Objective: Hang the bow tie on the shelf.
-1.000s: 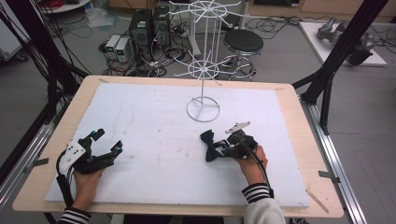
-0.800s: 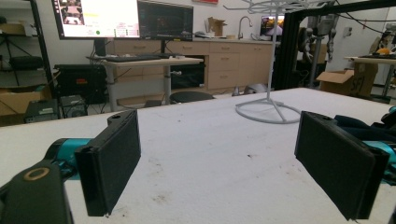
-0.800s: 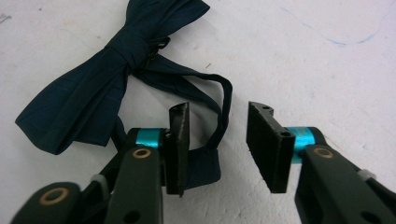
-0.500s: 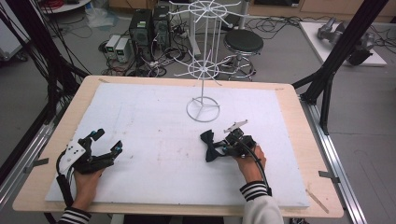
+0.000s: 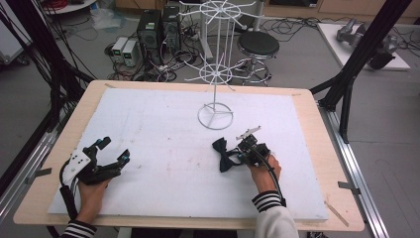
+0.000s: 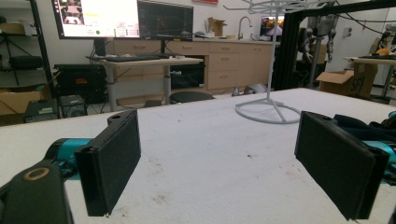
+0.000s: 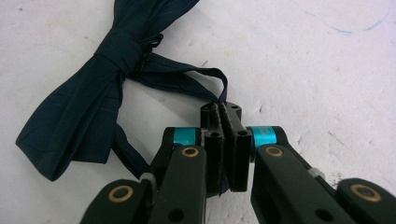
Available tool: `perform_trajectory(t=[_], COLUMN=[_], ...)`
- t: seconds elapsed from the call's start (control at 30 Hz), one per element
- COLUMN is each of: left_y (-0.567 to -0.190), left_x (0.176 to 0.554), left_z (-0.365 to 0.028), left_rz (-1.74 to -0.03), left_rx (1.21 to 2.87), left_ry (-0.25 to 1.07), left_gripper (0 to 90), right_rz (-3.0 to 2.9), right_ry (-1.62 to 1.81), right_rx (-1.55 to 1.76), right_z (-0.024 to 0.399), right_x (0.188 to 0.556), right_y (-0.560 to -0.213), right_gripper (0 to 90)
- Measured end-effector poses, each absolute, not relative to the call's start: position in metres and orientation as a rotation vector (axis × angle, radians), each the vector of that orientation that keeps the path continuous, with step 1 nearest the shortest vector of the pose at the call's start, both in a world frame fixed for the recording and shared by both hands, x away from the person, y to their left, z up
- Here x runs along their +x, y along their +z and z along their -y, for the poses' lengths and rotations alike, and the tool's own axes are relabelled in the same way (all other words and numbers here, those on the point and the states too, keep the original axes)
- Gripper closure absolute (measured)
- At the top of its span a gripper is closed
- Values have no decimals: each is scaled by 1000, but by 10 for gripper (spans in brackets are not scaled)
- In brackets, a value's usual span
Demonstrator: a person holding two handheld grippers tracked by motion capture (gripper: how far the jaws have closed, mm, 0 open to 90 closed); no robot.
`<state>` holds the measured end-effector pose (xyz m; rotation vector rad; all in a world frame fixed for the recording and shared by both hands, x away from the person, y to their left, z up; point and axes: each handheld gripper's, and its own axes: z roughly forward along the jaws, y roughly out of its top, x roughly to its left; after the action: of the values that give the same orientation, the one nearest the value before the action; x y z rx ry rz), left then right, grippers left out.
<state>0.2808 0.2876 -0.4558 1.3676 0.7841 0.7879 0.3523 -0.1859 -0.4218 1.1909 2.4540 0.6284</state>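
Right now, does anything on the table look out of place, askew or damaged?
Nothing looks damaged or spilled. The bow tie lies flat on the white board, its strap pinched in the right hand-held gripper. The wire stand is upright. The left hand-held gripper is open, holding nothing.

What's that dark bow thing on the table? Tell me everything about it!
It's a dark navy bow tie, made of smooth fabric with faint stripes. It has two fanned wings pinched by a knot in the middle, and a thin strap of the same cloth looping out from it. It lies flat on the white table cover, near the white wire stand. The right gripper has its jaws shut on the strap, while the wings rest on the table.
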Motion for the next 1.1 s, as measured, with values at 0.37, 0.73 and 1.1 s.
perform_trajectory(t=[0.37,0.73,1.1], left_y=[-456,-456,-456], left_x=[281,281,281], left_z=[-288,-287,-287], left_rz=[-784,-784,-782], left_rx=[1368,1366,1368], left_ry=[785,787,787], left_gripper=[148,148,148], right_rz=[-2397,-2305,-2139], right_ry=[752,956,1178], right_rx=[1172,1149,1036], right_z=[187,193,198], right_x=[347,341,332], right_y=[-416,-405,-390], right_gripper=[879,881,881])
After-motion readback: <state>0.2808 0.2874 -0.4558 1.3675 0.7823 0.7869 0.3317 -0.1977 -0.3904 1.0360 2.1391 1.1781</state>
